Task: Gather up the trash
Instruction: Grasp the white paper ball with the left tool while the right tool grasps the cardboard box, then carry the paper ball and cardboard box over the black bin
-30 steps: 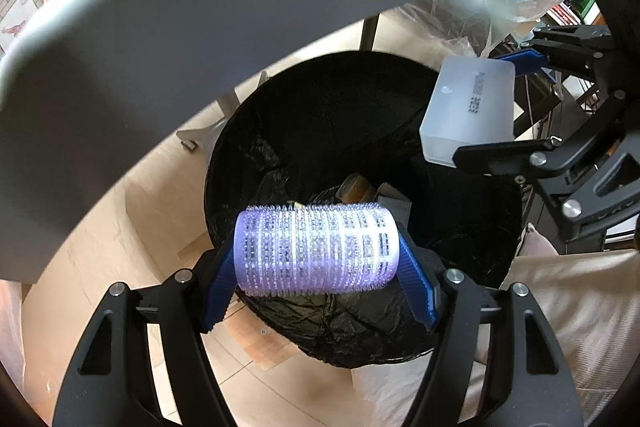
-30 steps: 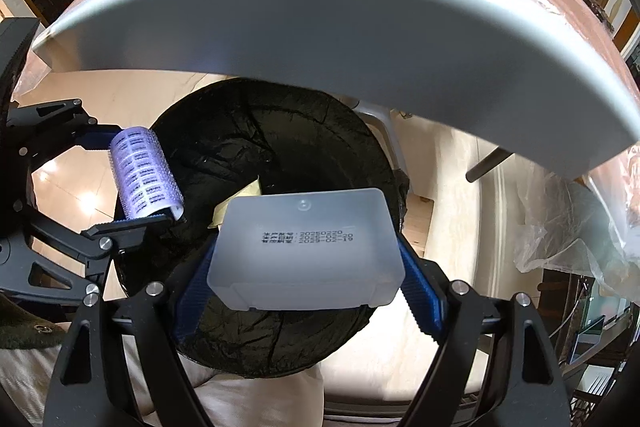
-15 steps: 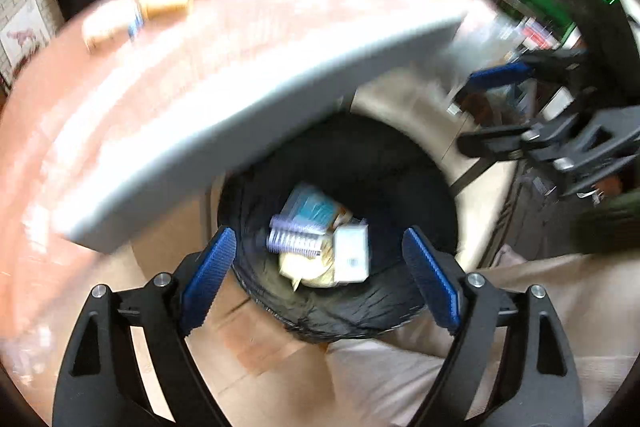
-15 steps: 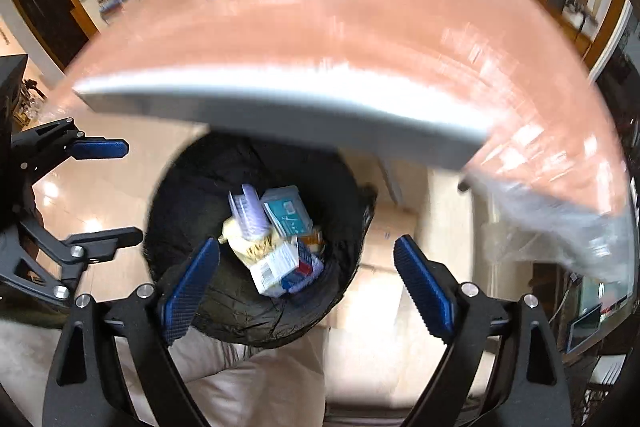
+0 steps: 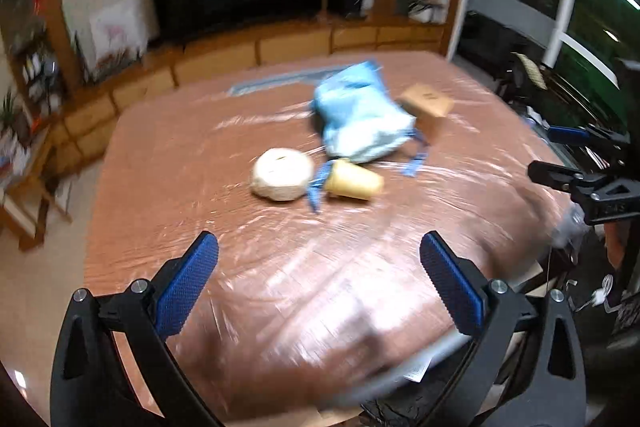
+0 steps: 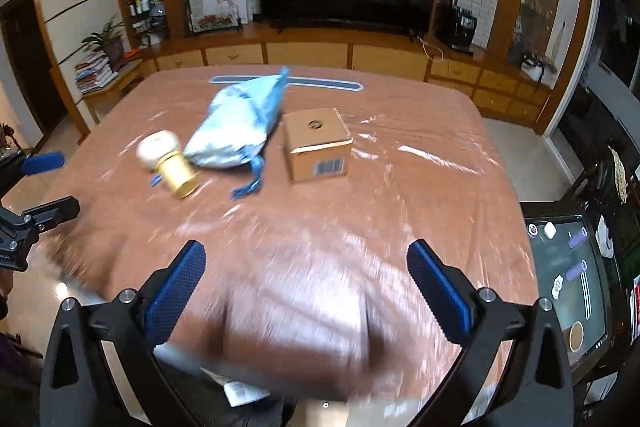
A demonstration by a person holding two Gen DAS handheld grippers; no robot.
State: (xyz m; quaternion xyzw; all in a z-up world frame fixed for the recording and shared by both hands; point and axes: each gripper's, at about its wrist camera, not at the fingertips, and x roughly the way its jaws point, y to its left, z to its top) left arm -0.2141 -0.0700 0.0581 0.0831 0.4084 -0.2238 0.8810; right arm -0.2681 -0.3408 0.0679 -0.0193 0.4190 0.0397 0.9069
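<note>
From the left wrist view I see my left gripper (image 5: 320, 287) over the near edge of the table (image 5: 180, 155), jaws spread and opening, nothing between them. The trash left to collect lies mid-table, well ahead of me: a white roll (image 5: 282, 174), a yellow cup (image 5: 354, 181) on its side just right of it, a blue bag (image 5: 362, 121) behind them, and a box (image 5: 427, 107) at the bag's far right. The picture is smeared, so my worry is aim: if I reach in while the image is this blurred, I could nudge the cup, and lying on its side it looks likely to roll off. The bag's straps (image 5: 414, 163) trail near the cup; pinching a strap alone might drag the bag into its neighbours. This view alone shows a dark edge at the bottom, perhaps the bin, though I cannot be sure.

From the right wrist view my right gripper (image 6: 306, 281) is also empty, jaws spread and opening, above the near table. Here the box (image 6: 318, 147) is sharp, and I judge it wide for my jaws; a grip across a corner could slip. This view shows what the other hides: the box stands clear of the bag (image 6: 236, 125), and the cup (image 6: 178, 173) overlaps the roll (image 6: 154, 145), so they look touching. The left gripper's fingers (image 6: 42, 161) show at the left edge.
</note>
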